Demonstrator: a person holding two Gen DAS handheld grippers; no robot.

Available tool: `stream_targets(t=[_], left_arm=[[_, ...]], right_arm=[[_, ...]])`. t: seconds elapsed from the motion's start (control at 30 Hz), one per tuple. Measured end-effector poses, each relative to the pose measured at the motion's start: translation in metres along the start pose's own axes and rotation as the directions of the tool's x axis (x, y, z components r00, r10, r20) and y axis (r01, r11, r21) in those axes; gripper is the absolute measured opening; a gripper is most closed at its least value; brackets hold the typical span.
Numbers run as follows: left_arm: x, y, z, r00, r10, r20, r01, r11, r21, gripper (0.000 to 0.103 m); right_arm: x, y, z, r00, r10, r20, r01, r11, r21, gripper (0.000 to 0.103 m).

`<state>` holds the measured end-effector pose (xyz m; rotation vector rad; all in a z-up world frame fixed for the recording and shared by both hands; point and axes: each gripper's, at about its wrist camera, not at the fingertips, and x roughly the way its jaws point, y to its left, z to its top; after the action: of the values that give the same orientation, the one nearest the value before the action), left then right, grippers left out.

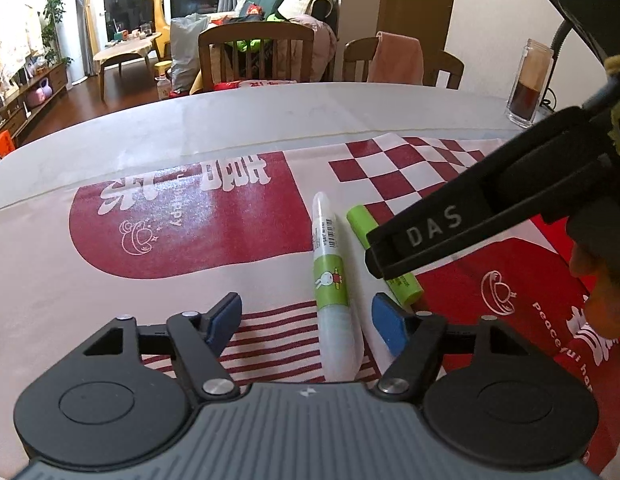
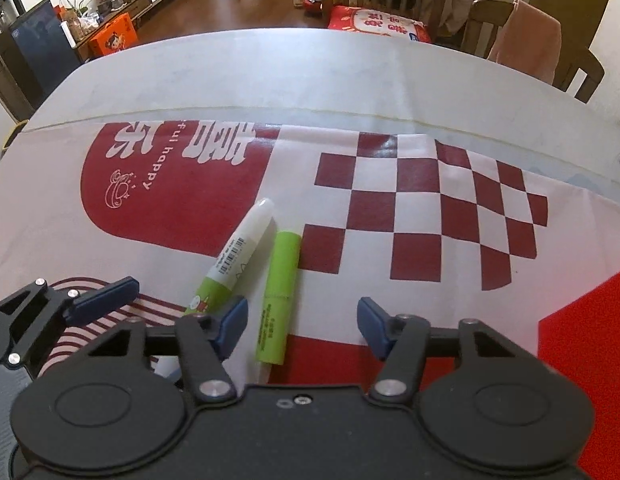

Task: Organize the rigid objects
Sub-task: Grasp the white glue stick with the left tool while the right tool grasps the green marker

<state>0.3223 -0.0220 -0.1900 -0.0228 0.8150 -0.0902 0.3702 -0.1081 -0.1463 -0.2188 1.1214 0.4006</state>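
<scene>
two tubes on the printed cloth, both grippers over them

two pen-shaped tubes lie side by side near the front of the table (image 2: 270,68), on a white cloth (image 2: 390,312) printed with a dark red rounded panel, a red-and-white check patch and thin red stripes.

the first, the white tube (image 1: 330,256), is the longer one. it has a rounded translucent white cap at the far end, a barcode label along the upper barrel, and a lime green band with a small rabbit figure printed on it; the near end is pale and clear-looking. from my right wrist view the same white tube (image 2: 240,256) runs slantwise, cap away from me and to the right.

the second, the green tube (image 2: 280,300), is shorter, all lime green, with a seam around its middle and fine print on the near half that i cannot read. the two sit just beside each other, closest near the white tube's cap end; whether they touch i cannot tell. in the left view the green tube (image 1: 386,256) is partly hidden behind the right gripper's black finger marked "das".

left gripper (image 1: 306,320): blue pads apart, the white tube lying between them, pads not pressing on it.

right gripper (image 2: 302,324): blue pads apart, the green tube's near end between them, closer to the left pad, no contact that i can see.

a clear glass (image 1: 528,84) with dark liquid stands at the far right of the table. wooden chairs (image 1: 256,56) stand beyond the far edge.
</scene>
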Motion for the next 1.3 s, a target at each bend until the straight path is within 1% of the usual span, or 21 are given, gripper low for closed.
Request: stream_targets(t=[0.07,0.17,0.27,0.37,0.53,0.67,0.73,0.8,0.87,1.07,1.17,1.3], left_arm=[[0.003,-0.001,0.002,1.0,0.002,-0.002,-0.002,1.0,0.005,0.061],[0.006,-0.004,0.003,1.0,0.011,-0.002,-0.011,1.0,0.018,0.059],[0.009,-0.007,0.004,1.0,0.019,0.002,-0.019,0.999,0.04,0.058],[0.012,-0.011,0.006,1.0,0.022,0.009,-0.023,0.998,0.058,0.052],[0.015,-0.015,0.009,1.0,0.017,0.014,-0.018,0.997,0.073,0.041],[0.016,-0.015,0.011,1.0,0.008,0.015,-0.009,0.997,0.071,0.033],[0.017,-0.012,0.013,1.0,0.0,0.011,-0.001,0.998,0.061,0.031],[0.017,-0.009,0.015,1.0,-0.007,0.006,0.007,0.999,0.053,0.024],[0.018,-0.005,0.017,1.0,-0.009,-0.001,0.009,0.999,0.04,0.018],[0.017,0.008,0.02,0.998,-0.049,-0.026,0.049,0.999,-0.01,0.017],[0.014,0.015,0.02,0.997,-0.064,-0.039,0.062,0.996,-0.06,0.017],[0.005,0.021,0.019,0.995,-0.086,-0.046,0.08,0.99,-0.12,0.017]], right_arm=[[0.004,0.002,0.001,1.0,-0.008,-0.005,0.008,1.0,-0.004,0.052],[0.008,0.003,0.003,1.0,-0.014,-0.011,0.013,1.0,-0.003,0.047],[0.011,0.004,0.005,1.0,-0.022,-0.01,0.022,1.0,-0.006,0.044],[0.012,0.007,0.007,0.999,-0.037,-0.002,0.037,0.999,-0.014,0.04],[0.012,0.01,0.006,0.999,-0.052,0.006,0.052,0.998,-0.029,0.033],[0.012,0.01,0.007,0.998,-0.057,0.003,0.057,0.998,-0.021,0.024],[0.011,0.008,0.006,0.998,-0.057,0.001,0.057,0.998,-0.018,0.019],[0.01,0.006,0.005,0.998,-0.06,-0.002,0.06,0.998,-0.012,0.016],[0.008,0.003,0.003,0.998,-0.065,-0.005,0.065,0.998,0.004,0.015],[-0.003,-0.002,-0.01,0.998,-0.068,-0.005,0.068,0.996,0.051,0.015],[-0.012,-0.007,-0.016,0.999,-0.05,-0.006,0.05,0.994,0.093,0.015],[-0.029,-0.009,-0.025,0.999,-0.036,0.008,0.035,0.992,0.119,0.015]])
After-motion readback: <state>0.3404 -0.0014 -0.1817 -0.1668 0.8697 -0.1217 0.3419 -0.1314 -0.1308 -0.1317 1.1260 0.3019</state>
